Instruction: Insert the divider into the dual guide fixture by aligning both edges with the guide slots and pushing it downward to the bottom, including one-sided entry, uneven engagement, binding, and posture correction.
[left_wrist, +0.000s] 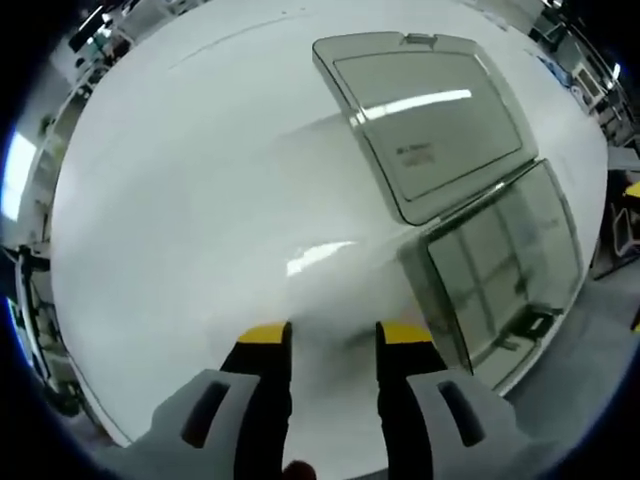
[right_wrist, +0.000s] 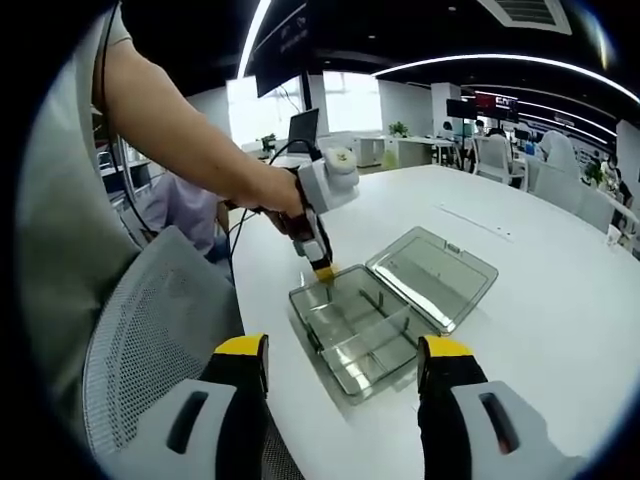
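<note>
An open-plan office with ceiling light strips surrounds you, and a glossy white table (right_wrist: 560, 300) carries the work. In the right gripper view, a clear plastic box with inner partitions (right_wrist: 355, 335) sits near the table's edge, its hinged transparent lid (right_wrist: 432, 275) lying flat open at 2 o'clock from the box. Your right gripper (right_wrist: 340, 365) hangs above the table edge at 6 o'clock, its yellow-tipped black jaws spread wide with nothing between them. Your left gripper (right_wrist: 322, 262) shows at 11 o'clock from the box, held in your hand (right_wrist: 270, 195), its yellow tips down at the box's far corner; from here you cannot tell whether it touches the box. A grey mesh chair back (right_wrist: 150, 330) stands at 8 o'clock.

In the left gripper view, your left gripper (left_wrist: 333, 345) has its jaws apart and empty over bare table (left_wrist: 200, 200). The clear box (left_wrist: 505, 265) lies at 3 o'clock and its lid (left_wrist: 430, 120) at 1 o'clock. You cannot pick out a separate divider from the box's partitions.
</note>
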